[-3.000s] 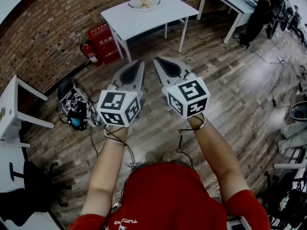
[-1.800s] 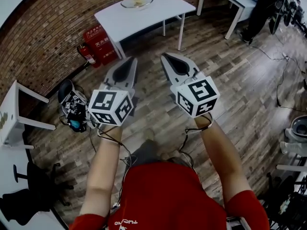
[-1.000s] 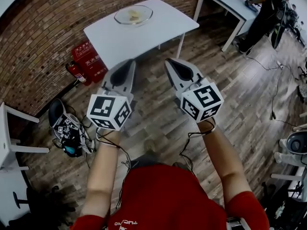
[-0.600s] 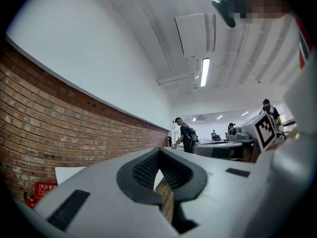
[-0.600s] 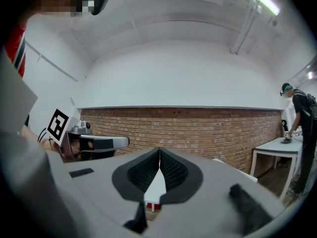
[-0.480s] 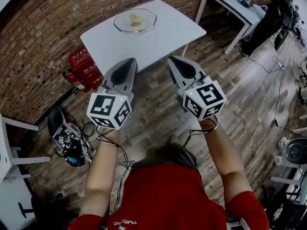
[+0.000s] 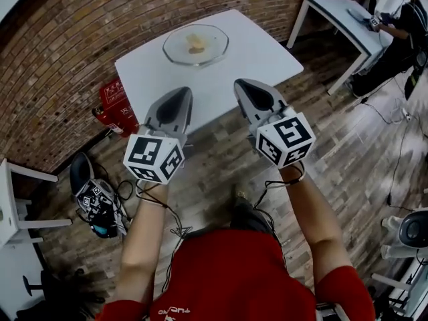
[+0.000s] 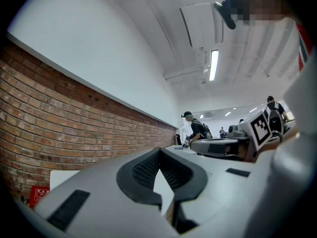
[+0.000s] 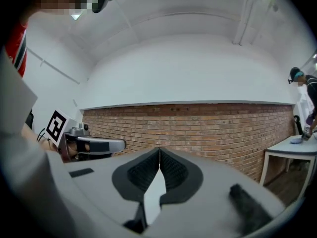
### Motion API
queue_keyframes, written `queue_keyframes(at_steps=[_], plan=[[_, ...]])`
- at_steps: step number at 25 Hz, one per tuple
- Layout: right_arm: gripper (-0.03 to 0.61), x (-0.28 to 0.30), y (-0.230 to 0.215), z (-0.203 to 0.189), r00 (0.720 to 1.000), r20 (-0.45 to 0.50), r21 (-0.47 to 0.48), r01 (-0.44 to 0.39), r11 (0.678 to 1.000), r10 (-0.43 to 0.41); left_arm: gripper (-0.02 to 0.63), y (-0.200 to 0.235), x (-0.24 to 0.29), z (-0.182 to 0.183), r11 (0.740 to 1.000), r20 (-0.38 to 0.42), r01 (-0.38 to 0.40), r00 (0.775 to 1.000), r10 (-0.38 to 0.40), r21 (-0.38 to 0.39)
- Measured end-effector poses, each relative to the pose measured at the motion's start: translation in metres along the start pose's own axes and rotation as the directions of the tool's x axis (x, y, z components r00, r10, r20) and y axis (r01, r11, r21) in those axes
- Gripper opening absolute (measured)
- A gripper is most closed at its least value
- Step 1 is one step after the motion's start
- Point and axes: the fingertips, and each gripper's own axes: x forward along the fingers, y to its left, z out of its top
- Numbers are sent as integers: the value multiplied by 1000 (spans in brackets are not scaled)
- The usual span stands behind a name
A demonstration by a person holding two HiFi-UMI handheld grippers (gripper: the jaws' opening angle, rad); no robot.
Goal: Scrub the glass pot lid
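A round glass pot lid (image 7: pixel 196 44) lies on the white table (image 7: pixel 254 55) ahead, with a yellowish scrub pad (image 7: pixel 196 43) resting on it. My left gripper (image 7: pixel 184 92) and right gripper (image 7: pixel 239 84) are held side by side above the table's near edge, tips pointing toward the lid and well short of it. Both are shut and empty. In the left gripper view the left gripper (image 8: pixel 159 149) has its jaws closed tip to tip against the brick wall. The right gripper (image 9: pixel 159 149) shows the same in the right gripper view.
A brick wall (image 7: pixel 60 52) runs behind the table. Red fire extinguishers (image 7: pixel 115 107) stand at its foot to the left, and a dark bag of gear (image 7: pixel 97 196) lies on the wood floor. A second white table (image 7: pixel 348 19) with a person (image 7: pixel 408 25) beside it stands at far right.
The white table with the lid has come closer and now lies just under the gripper tips. Both grippers stay shut, held in the same side-by-side pose.
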Motion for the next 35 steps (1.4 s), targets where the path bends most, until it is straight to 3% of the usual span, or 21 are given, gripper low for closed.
queue_keyframes(at_steps=[8,15,24,35], plan=[[30,70,-91,5,993,0,-25,-115,993,115,17,45,95,2,992,-6,-128,992,128,-14],[30,122,-144,3,979,4,-25,-205,979,205,17,84,148,-3,964,-15,-266,964,266,-27],[31,183,-164,-12,963,-7,-3,-269,963,269,18,130,174,-17,933,-59,-361,931,360,5],[31,294,-172,-31,951,-70,-36,-303,952,300,18,226,218,-42,903,-101,-430,898,429,9]])
